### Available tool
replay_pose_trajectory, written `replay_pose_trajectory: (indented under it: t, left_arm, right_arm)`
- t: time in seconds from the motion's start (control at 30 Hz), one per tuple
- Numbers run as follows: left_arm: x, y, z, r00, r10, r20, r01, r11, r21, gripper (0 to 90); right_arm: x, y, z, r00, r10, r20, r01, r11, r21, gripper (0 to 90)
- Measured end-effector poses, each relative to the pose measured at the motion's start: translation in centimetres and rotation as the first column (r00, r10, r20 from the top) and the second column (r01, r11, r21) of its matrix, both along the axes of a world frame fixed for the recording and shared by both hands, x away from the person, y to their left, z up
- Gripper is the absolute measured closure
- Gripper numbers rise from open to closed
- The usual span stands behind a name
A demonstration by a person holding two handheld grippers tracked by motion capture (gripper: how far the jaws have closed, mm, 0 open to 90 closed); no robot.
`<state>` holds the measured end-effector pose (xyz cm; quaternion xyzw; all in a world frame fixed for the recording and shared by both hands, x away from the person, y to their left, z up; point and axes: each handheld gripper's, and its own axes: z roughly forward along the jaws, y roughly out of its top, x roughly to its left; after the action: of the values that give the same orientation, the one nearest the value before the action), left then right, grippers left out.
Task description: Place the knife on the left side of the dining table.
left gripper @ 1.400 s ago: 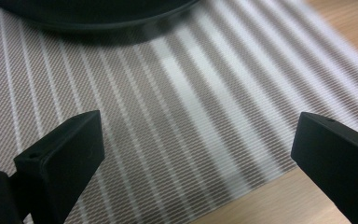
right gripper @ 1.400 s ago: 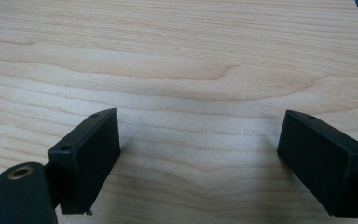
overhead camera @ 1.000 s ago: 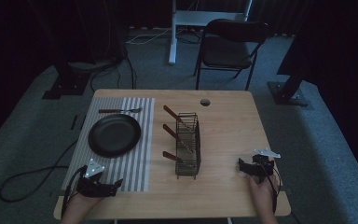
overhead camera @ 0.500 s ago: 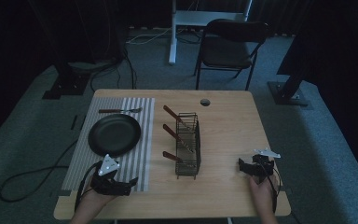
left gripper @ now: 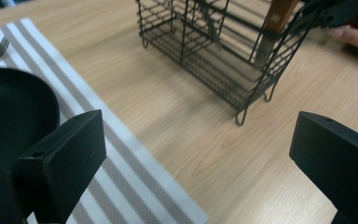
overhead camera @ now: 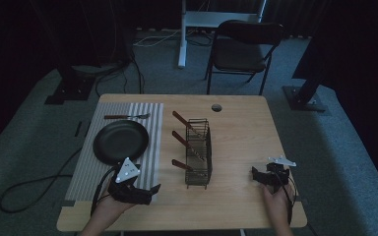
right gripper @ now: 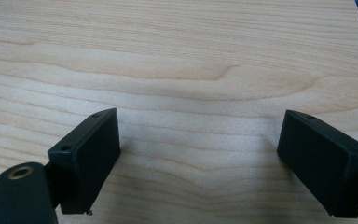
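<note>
A black wire rack (overhead camera: 198, 152) stands mid-table with three wooden-handled utensils (overhead camera: 179, 139) leaning out of it to the left. My left gripper (overhead camera: 150, 189) is open near the front edge, at the corner of the striped placemat (overhead camera: 91, 167), jaws pointing right toward the rack. In the left gripper view the jaws of the left gripper (left gripper: 200, 154) stand wide apart with nothing between them, and the rack (left gripper: 214, 51) is just ahead. My right gripper (overhead camera: 256, 174) rests open at the front right. In the right gripper view, that gripper (right gripper: 198, 154) has bare wood between its jaws.
A black round plate (overhead camera: 120, 141) lies on the placemat, with a brown-handled fork (overhead camera: 125, 116) beyond it. A cable hole (overhead camera: 216, 107) sits near the table's far edge. A chair (overhead camera: 241, 46) stands behind the table.
My left gripper has moved right and a little forward along the front edge, from the placemat's left corner to its right corner near the rack. The right gripper has stayed put.
</note>
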<state>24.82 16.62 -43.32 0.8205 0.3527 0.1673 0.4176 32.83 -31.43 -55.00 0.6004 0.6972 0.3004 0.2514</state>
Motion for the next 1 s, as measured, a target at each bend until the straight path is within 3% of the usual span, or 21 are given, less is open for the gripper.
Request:
replay_pose_trajectory:
  t: [0.57,1.0]
  left_arm:
    - [1.1,-3.7,1.7,0.9988,-0.048,0.014,0.048,0.9988,-0.005,4.3]
    - [1.8,-5.9,2.5,0.9992,-0.039,0.004,0.039,0.9985,-0.038,6.1]
  right_arm:
    - [0.0,0.0,0.0,1.0000,0.001,0.000,-0.001,1.0000,-0.001,12.1]
    - [0.0,0.0,0.0,1.0000,0.001,0.000,-0.001,1.0000,-0.002,12.1]
